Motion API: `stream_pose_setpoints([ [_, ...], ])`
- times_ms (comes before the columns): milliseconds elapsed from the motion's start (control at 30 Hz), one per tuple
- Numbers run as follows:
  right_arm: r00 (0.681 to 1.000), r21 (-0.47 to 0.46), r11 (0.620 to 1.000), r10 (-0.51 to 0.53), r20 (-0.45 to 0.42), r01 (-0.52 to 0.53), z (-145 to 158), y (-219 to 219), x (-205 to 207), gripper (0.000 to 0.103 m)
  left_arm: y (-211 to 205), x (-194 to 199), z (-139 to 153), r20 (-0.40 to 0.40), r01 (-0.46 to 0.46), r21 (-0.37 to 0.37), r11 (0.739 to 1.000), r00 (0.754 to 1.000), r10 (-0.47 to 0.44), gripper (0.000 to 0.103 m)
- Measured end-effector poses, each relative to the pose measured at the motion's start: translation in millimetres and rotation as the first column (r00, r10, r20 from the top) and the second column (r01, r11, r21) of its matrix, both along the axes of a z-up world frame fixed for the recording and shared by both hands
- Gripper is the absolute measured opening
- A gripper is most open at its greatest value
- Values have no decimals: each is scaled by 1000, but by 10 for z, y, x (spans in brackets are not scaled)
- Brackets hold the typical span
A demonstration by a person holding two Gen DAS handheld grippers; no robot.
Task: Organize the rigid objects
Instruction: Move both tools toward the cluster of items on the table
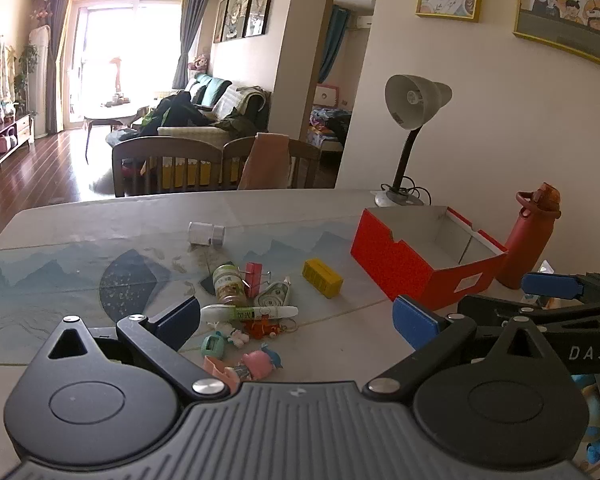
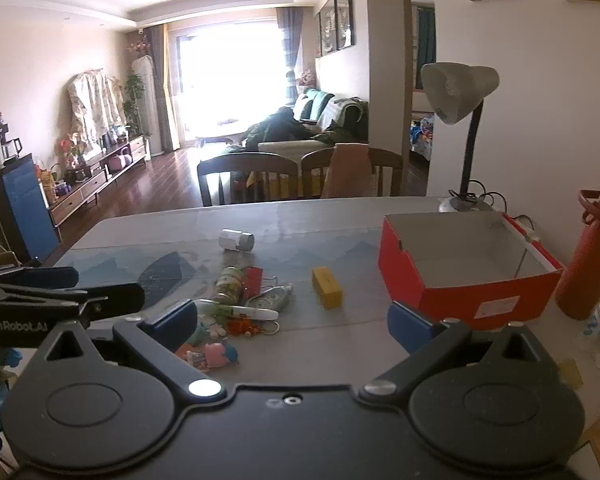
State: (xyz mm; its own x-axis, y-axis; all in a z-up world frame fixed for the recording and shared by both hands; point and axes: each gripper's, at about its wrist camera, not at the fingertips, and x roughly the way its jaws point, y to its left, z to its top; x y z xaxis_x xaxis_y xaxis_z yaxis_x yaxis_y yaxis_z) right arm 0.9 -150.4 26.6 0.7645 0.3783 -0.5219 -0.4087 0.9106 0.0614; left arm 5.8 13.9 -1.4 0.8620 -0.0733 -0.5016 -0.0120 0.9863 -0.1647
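Ahead, toy clutter [image 1: 248,312] between wide left gripper [image 1: 296,320], untouched, red box [image 1: 424,256] right.

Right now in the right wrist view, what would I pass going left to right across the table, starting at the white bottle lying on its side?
white bottle → yellow block → red box → red water bottle. The clutter of small items in front of the white bottle overlaps too much to order.

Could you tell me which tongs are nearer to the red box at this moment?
Right. The right tongs hang open with one finger just in front of the red box. The left tongs hang open farther left, over the pile of small items.
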Motion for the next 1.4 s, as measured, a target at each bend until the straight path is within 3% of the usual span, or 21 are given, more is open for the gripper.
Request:
stream_pose_setpoints([
  [367, 998, -15, 998, 60, -36, -60, -160, 9, 342, 101, 129, 240, -130, -5, -41, -1, 999, 999, 41, 103],
  [633, 981, -43, 984, 165, -99, -170, -417, 16, 676, 100, 200, 464, -511, -116, -79, 9, 997, 990, 80, 103],
  [1000, 959, -85, 967, 223, -176, -240, -773, 111, 1269, 94, 245, 780, -1025, -272, -149, 15, 989, 951, 148, 102],
  [1167, 952, -110, 958, 244, -185, -266, -886, 198, 1580, 93, 70, 932, -1043, -243, -72, 81, 994, 966, 90, 102],
  [1400, 949, -144, 951, 242, -202, -273, -1079, 352, 2131, 87, -121, 1291, -1225, -268, 7, 165, 986, 963, 38, 101],
])
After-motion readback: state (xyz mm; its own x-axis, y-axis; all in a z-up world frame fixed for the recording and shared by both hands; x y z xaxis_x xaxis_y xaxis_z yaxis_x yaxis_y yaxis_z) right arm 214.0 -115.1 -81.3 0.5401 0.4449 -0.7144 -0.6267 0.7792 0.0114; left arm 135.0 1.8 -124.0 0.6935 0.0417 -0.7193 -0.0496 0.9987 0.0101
